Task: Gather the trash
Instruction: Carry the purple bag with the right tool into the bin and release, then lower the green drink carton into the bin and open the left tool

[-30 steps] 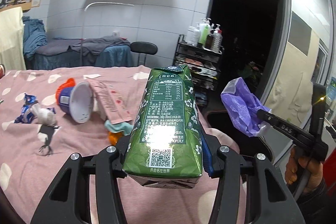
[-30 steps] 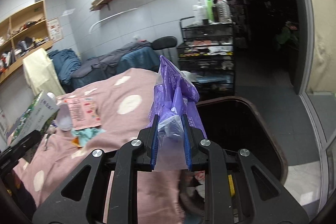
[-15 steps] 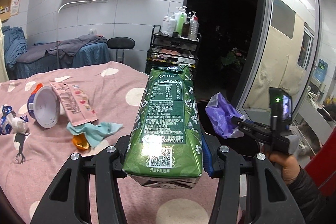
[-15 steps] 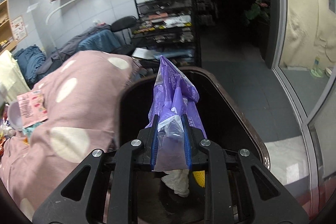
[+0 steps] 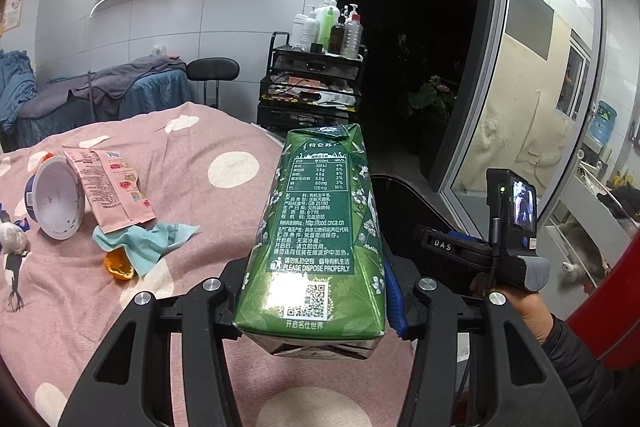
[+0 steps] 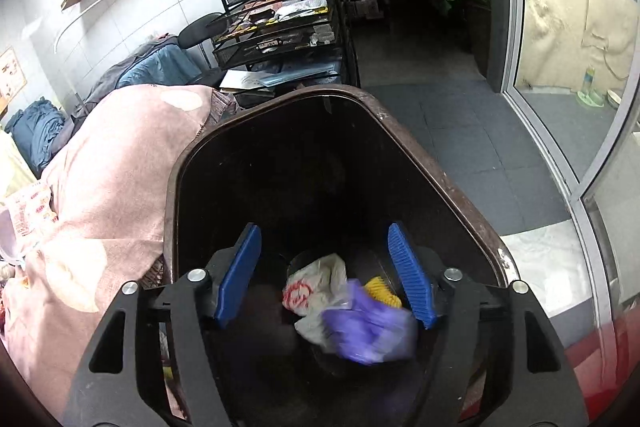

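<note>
Purple bag [image 6: 366, 333] has been released into bin [image 6: 440, 183] (right jaws now spread); carton [image 5: 320, 227] is clamped at 12 o'clock, next.

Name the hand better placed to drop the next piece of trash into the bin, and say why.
Left. The left tongs are already shut on the green carton, beside the bin. The right tongs hang open and empty over it, the purple bag below them inside.
</note>
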### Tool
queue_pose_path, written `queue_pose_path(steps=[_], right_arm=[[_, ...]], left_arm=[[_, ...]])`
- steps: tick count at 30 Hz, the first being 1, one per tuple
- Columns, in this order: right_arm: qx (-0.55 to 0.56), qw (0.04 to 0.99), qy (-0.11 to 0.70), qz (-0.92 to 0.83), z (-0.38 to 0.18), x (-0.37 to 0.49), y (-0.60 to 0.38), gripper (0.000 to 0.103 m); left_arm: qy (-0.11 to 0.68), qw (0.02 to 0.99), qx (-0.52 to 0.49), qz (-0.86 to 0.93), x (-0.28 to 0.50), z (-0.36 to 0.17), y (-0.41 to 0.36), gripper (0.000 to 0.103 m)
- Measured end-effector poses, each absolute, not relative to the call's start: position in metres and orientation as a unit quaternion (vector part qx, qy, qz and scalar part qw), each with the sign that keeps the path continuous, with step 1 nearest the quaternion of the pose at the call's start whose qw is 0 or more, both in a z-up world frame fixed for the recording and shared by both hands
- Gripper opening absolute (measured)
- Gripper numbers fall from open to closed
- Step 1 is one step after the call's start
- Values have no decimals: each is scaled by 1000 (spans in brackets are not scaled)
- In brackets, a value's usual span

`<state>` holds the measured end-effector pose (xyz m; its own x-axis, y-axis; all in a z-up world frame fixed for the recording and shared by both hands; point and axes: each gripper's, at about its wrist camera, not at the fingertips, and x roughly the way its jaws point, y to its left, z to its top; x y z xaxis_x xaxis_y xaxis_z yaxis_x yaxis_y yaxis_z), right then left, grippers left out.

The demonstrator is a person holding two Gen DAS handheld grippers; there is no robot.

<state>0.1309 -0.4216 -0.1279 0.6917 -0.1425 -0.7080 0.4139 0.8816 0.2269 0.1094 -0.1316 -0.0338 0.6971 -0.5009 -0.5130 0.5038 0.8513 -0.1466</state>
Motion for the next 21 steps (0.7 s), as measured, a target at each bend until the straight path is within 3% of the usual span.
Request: queue_pose_path(steps=[21], right_arm=[[212, 919, 218, -253, -61, 61, -434, 90]], left_arm=[[350, 870, 24, -346, 142, -48, -220, 51]])
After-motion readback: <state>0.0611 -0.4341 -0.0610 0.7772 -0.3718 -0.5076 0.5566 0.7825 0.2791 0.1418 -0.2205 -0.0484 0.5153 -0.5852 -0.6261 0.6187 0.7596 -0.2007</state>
